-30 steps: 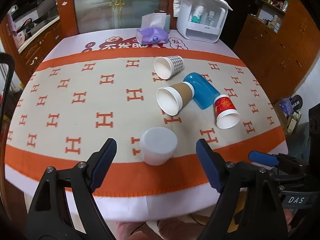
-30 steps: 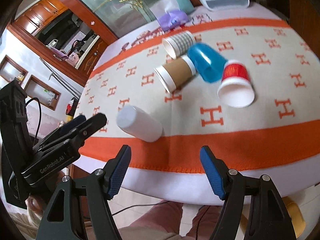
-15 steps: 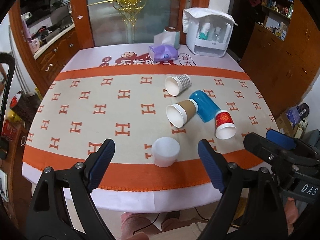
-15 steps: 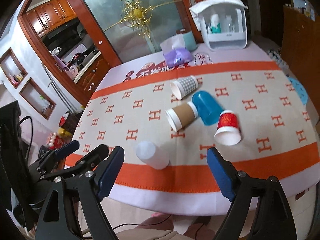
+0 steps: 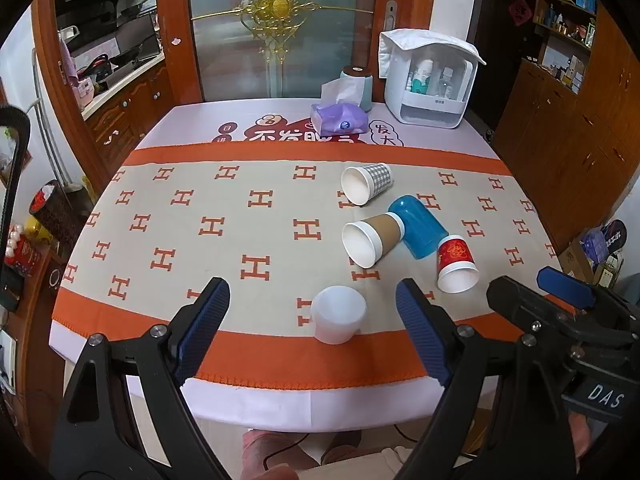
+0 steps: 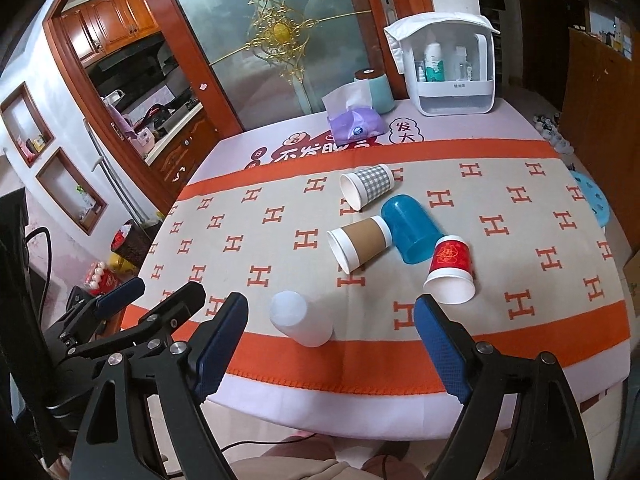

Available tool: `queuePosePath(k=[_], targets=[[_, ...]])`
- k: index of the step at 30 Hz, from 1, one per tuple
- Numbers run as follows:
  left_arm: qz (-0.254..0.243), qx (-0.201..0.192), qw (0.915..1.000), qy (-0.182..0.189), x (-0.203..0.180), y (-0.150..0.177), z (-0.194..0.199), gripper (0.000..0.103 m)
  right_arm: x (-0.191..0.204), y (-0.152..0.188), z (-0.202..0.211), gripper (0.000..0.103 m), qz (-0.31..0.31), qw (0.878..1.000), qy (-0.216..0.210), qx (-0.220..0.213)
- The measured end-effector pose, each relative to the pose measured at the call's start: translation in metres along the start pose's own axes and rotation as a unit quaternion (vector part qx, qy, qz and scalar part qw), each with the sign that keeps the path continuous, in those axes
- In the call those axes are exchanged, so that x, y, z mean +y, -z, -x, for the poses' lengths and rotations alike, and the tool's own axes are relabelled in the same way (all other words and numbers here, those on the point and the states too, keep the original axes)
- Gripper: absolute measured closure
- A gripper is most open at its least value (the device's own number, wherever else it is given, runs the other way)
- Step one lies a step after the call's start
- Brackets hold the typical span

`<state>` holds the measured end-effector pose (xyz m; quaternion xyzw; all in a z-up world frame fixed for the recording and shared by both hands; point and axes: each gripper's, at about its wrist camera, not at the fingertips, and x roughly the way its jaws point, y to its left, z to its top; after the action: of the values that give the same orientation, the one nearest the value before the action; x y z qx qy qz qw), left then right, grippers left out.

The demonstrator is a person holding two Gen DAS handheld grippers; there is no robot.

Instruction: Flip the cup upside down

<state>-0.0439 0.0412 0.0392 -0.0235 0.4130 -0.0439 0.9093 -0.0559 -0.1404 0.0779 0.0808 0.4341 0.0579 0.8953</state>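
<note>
Both grippers have drawn back and up from the desk (image 5: pixel 100 344) since a second ago, so the cups look smaller and more of the room shows; the left gripper (image 5: pixel 312 332) and the right gripper (image 6: pixel 328 344) each hold their jaws wide open with nothing between them; the white cup (image 5: pixel 338 314) stands upside down, base up, on the near orange band of the cloth, where it stood before; behind it the brown cup (image 5: pixel 372 238), the checked cup (image 5: pixel 366 182), the blue cup (image 5: pixel 418 226) and the red cup (image 5: pixel 456 264) lie on their sides, unmoved, the brown one touching the blue; the left view shows the right gripper at its right edge, and wooden cabinets (image 5: pixel 560 128) beyond; the right view shows the left gripper at its lower left, and wall niches (image 6: pixel 28 128); a tissue pack (image 5: pixel 339 118) and a white organiser (image 5: pixel 430 80) sit at the far edge before a glass door (image 5: pixel 276 32)
</note>
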Motion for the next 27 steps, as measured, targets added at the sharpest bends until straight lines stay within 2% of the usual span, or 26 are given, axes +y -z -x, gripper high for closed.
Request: queuePosePath(k=[27], targets=[[-0.004,0.009,1.0000,0.000,-0.006,0.004,-0.013,0.020,-0.008,0.005,0.002,0.017,-0.004,1.000,0.012,0.000]])
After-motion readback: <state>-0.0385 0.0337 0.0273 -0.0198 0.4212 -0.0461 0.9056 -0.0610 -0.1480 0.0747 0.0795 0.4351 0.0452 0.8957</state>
